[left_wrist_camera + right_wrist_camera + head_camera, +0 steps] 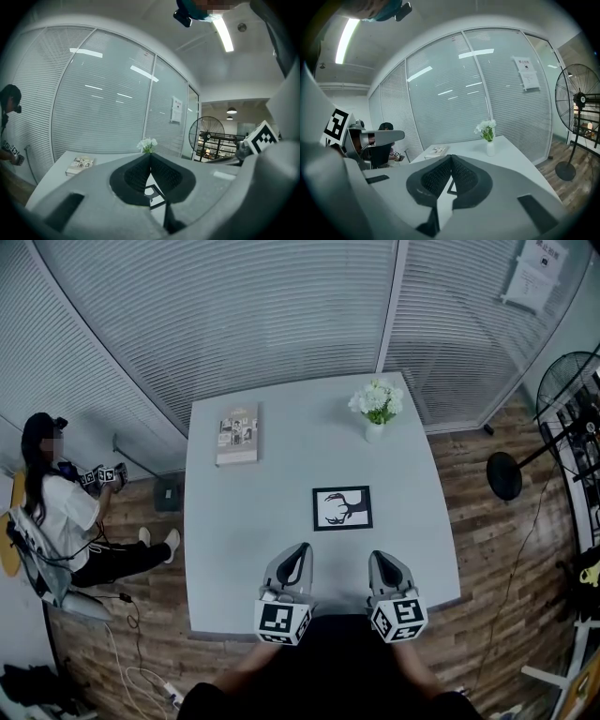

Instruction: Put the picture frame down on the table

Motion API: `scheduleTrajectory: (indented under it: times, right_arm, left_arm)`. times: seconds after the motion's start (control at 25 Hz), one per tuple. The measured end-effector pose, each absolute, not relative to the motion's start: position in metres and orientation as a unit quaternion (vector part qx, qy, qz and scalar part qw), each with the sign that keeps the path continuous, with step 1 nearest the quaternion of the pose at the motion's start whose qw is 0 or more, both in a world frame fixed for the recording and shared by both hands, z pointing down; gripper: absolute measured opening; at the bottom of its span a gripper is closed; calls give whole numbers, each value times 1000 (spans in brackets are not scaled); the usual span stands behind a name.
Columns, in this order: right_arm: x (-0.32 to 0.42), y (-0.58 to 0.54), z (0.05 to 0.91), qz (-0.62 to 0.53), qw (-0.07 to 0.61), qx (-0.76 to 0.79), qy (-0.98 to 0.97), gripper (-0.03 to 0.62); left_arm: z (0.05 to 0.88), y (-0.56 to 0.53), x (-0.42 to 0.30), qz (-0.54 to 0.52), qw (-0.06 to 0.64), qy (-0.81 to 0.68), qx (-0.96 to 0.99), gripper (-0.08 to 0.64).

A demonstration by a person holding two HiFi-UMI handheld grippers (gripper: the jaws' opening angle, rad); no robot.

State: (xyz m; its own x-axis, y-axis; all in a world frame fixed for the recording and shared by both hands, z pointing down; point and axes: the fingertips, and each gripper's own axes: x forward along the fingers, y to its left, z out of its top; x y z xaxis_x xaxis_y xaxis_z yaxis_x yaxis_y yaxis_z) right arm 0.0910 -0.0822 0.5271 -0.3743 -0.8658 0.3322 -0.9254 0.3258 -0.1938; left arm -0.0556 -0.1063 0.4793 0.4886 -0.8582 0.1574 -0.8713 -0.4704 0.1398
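Note:
The black picture frame point(342, 508) with an antler print lies flat on the grey table point(234, 549), right of the middle. Both grippers hover over the near edge, short of the frame. My left gripper point(302, 549) is shut with nothing in it, just left of the frame's near corner. My right gripper point(378, 559) is also shut and empty, just right of it. In the left gripper view a corner of the frame point(153, 192) shows below the closed jaws point(150, 157). In the right gripper view a dark edge of the frame point(452, 188) shows under the closed jaws point(451, 158).
A book point(238, 434) lies at the table's far left. A white vase of flowers point(377, 410) stands at the far right. A person point(58, 512) sits on the floor left of the table. A standing fan point(562, 395) is at the right. Glass walls with blinds stand behind.

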Motion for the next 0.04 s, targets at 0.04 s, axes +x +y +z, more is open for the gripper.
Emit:
scheduleTrajectory:
  times: [0.04]
  right_arm:
    - [91, -82, 527, 176, 83, 553, -810, 12]
  left_arm:
    - [480, -106, -55, 33, 101, -505, 857, 15]
